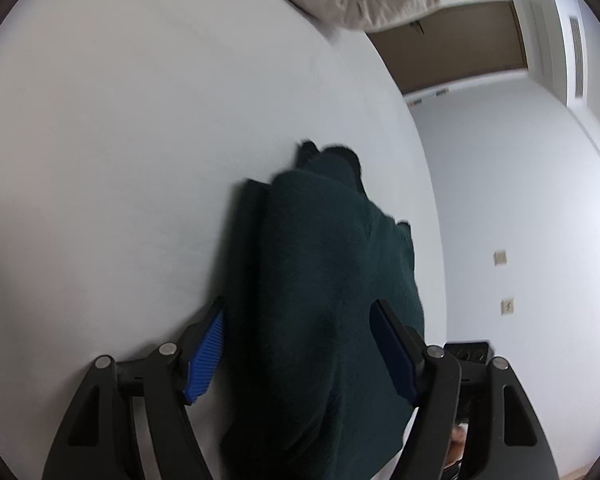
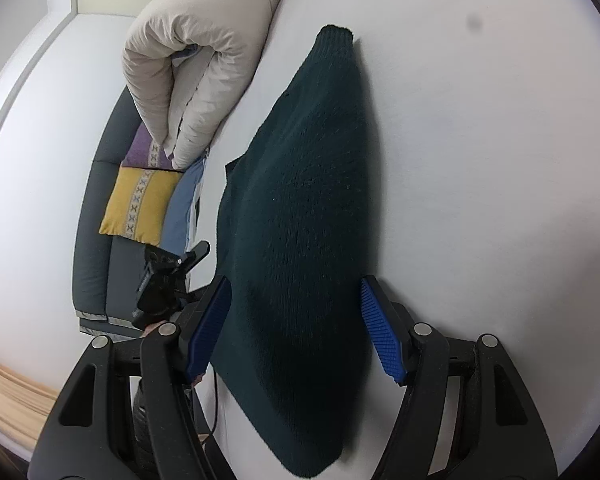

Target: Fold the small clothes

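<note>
item: dark green knit garment [image 1: 324, 272], one piece, lying on a white bed surface [image 1: 140, 160]. in the left wrist view it runs from the bottom of the frame up toward the middle, folded over itself so that a second layer shows along its left edge, with a small dark end sticking out at the far tip. it sits near the right edge of the white surface.

left gripper [image 1: 300, 350]: jaws spread wide, blue ribbed pads [image 1: 206, 354] on either side of the cloth. the garment passes between the two fingers; the pads are not pressed onto it. whether the right-hand pad touches the fabric cannot be told.

same garment [image 2: 300, 220] in the right wrist view: a long tapered shape, narrow ribbed cuff at the far end, wide body toward the camera, a straight hem edge on its left side, loose lower edge hanging near the bottom of the frame.

right gripper [image 2: 296, 328]: jaws spread wide, one blue pad [image 2: 380, 330] at each flank of the cloth, nothing clamped. the left pad lies against the cloth edge; the right pad is just beside it.

also present: pale rolled duvet [image 2: 196, 64] at the far side of the bed; yellow cushion [image 2: 138, 208] and purple cushion [image 2: 144, 152] on a grey sofa [image 2: 92, 240] beyond the bed's edge; the other handheld gripper, black, seen beside the bed's edge in the right wrist view.
</note>
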Demonstrator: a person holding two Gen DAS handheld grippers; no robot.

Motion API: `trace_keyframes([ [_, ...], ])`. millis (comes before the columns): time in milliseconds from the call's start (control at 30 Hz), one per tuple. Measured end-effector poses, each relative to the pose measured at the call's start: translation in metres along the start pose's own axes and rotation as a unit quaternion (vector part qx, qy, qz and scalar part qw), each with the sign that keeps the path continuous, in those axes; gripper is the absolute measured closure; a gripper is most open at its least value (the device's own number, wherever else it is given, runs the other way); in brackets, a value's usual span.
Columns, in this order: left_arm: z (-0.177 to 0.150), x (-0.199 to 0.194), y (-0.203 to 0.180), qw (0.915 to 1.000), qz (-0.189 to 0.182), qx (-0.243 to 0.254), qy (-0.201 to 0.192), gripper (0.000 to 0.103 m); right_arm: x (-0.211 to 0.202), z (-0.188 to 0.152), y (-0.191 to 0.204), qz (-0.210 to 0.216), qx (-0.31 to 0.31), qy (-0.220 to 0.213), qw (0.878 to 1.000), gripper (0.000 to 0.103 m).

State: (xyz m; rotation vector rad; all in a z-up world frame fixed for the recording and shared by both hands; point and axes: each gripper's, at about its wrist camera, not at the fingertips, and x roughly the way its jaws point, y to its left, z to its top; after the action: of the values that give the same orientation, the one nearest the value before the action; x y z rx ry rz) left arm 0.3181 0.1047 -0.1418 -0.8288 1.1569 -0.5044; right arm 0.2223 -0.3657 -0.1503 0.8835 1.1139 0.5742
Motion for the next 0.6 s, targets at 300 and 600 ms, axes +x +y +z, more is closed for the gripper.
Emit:
trace_keyframes([
  [300,-0.007,0.011,-0.003,0.9997,0.022,0.013,0.005,0.071,0.019,-0.001,0.026,-0.094,-0.046,0.009,0.994,0.053],
  [600,-0.022,-0.008,-0.045,0.9928,0.086,0.082,-0.016,0.079,0.007,-0.012,0.065,-0.153,-0.105,-0.026,0.982,0.064],
])
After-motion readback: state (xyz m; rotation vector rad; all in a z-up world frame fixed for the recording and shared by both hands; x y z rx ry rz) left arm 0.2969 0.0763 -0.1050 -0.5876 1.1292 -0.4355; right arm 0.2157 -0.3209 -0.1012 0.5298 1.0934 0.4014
